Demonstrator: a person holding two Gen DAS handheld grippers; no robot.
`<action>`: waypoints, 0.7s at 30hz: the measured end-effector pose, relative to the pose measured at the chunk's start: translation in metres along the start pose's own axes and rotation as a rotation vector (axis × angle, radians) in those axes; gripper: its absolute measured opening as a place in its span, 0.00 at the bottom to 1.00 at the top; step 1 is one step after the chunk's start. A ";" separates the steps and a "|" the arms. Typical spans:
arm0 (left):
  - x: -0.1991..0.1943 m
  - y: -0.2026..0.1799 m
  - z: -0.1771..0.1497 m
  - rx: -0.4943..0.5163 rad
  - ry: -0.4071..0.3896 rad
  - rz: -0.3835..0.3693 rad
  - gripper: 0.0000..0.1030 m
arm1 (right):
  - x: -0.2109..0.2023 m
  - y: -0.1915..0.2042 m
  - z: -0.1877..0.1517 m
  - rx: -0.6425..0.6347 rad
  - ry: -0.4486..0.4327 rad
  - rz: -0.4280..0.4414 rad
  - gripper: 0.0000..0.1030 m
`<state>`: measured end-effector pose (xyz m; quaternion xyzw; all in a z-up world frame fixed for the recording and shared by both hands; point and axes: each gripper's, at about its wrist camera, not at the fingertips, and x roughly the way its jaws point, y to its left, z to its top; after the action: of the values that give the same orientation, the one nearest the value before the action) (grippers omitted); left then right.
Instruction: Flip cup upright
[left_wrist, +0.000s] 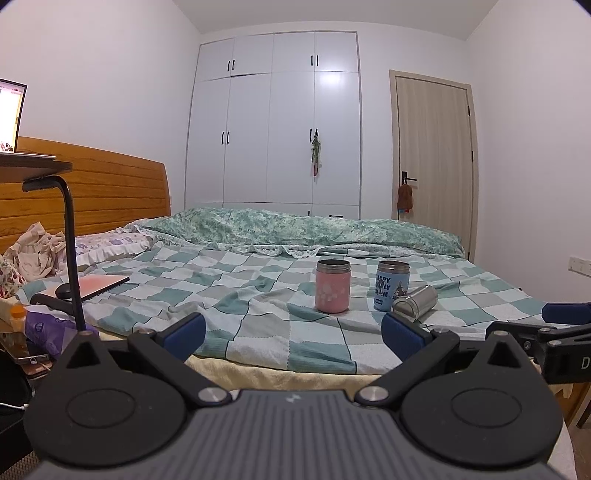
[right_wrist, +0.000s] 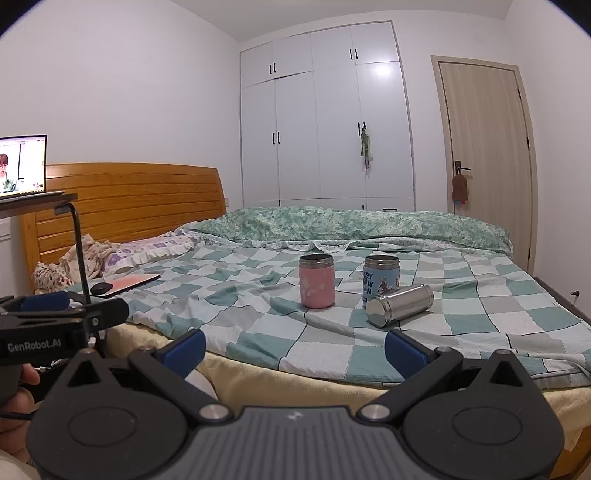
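A bare steel cup (right_wrist: 400, 305) lies on its side on the checkered bedspread (right_wrist: 325, 347), its flat end toward me; it also shows in the left wrist view (left_wrist: 415, 302). A pink cup (right_wrist: 317, 281) (left_wrist: 332, 286) and a blue printed cup (right_wrist: 380, 279) (left_wrist: 391, 285) stand upright just behind and left of it. My right gripper (right_wrist: 293, 352) is open and empty at the bed's near edge, short of the steel cup. My left gripper (left_wrist: 293, 334) is open and empty, left of the right one.
A laptop stand (left_wrist: 72, 251) with a laptop (right_wrist: 22, 168) rises at the left. A pink tablet and mouse (right_wrist: 122, 285) lie on the bed. A rolled green quilt (right_wrist: 369, 225) lies along the far side. A wardrobe (right_wrist: 325, 122) and a door (right_wrist: 487, 147) stand behind.
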<state>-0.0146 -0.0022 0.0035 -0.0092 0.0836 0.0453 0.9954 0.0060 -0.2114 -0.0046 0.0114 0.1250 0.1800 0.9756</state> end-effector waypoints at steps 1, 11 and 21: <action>0.000 0.000 0.000 0.000 0.000 0.000 1.00 | 0.000 -0.001 0.000 0.001 0.000 0.001 1.00; 0.000 0.000 0.000 0.000 0.000 0.002 1.00 | 0.000 0.000 0.000 0.000 -0.001 0.000 1.00; -0.001 0.000 0.001 0.003 -0.008 0.007 1.00 | 0.001 0.001 0.000 -0.009 0.002 0.001 1.00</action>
<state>-0.0150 -0.0022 0.0051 -0.0072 0.0799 0.0487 0.9956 0.0064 -0.2106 -0.0045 0.0070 0.1253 0.1809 0.9755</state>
